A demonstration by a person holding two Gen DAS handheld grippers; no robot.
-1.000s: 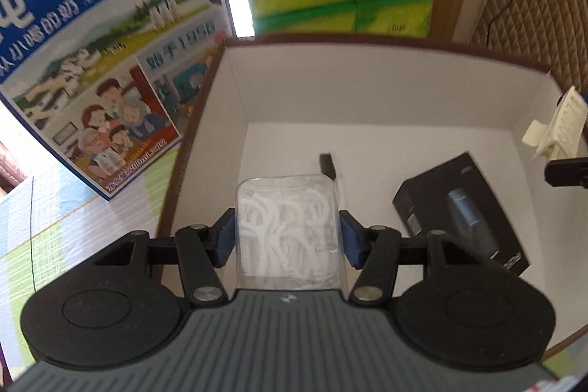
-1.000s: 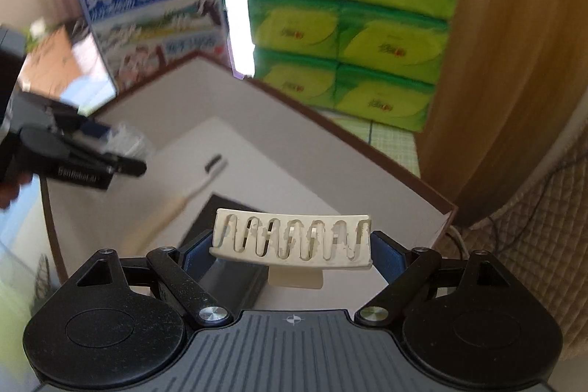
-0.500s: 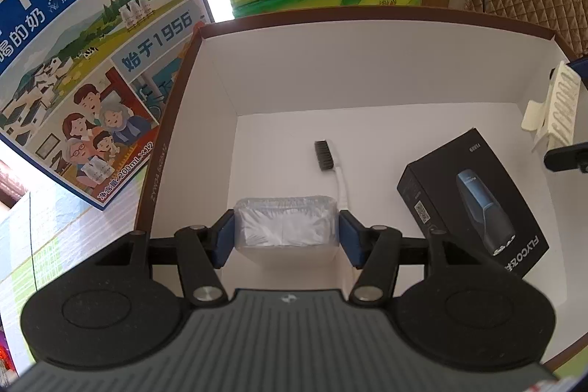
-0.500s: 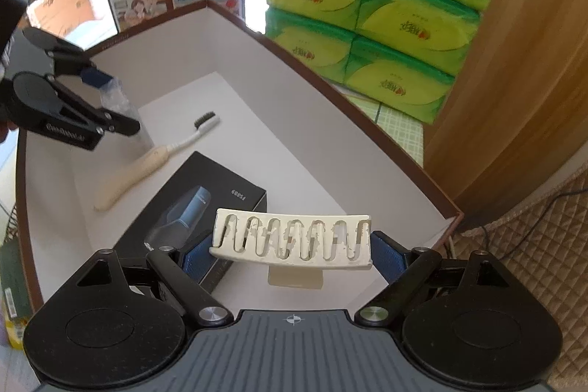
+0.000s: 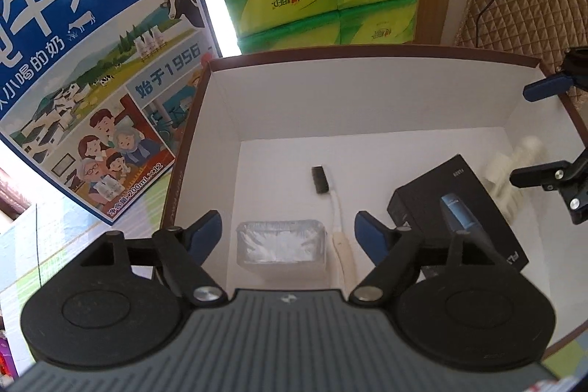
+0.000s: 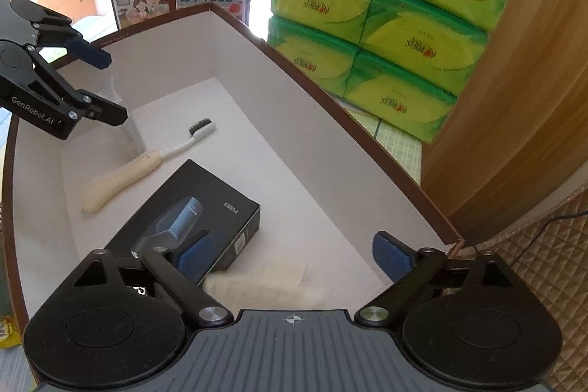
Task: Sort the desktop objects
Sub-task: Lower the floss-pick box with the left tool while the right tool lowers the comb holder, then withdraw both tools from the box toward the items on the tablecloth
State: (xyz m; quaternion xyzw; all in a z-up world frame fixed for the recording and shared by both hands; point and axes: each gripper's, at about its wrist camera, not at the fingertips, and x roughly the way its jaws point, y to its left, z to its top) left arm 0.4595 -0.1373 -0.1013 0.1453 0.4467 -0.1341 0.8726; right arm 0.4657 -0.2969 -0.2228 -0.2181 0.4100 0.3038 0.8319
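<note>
L tool (image 5: 288,234) hangs over the near-left part of the open box (image 5: 367,105), fingers spread wide, nothing between them. Clear plastic pack (image 5: 281,243) lies on the box floor right below, in the gap between the fingers but not touching either; its left side sits near the box's left wall, its right side just beside the toothbrush (image 5: 338,215) handle. Toothbrush runs lengthwise, black bristles toward the far wall, cream handle toward the near edge.

R tool (image 6: 292,252) is over the box's right end, fingers also spread, empty. Cream hair clip (image 6: 264,283) is below it on the floor, blurred, next to the black shaver box (image 6: 198,219); in the L view it shows as a pale smear (image 5: 509,179) between shaver box and right wall. Can't tell if it touches the wall.

Shaver box lies flat, skewed to the walls, mid-right. Open floor: a wide bare strip along the far wall, plus the far-left corner beyond the bristles. Near-left is tight w/ pack and handle side by side.

Outside the rim: milk carton (image 5: 92,68) leans close against the left wall, green tissue packs (image 6: 386,17) stacked behind the far wall, wood panel (image 6: 533,79) to the right.
</note>
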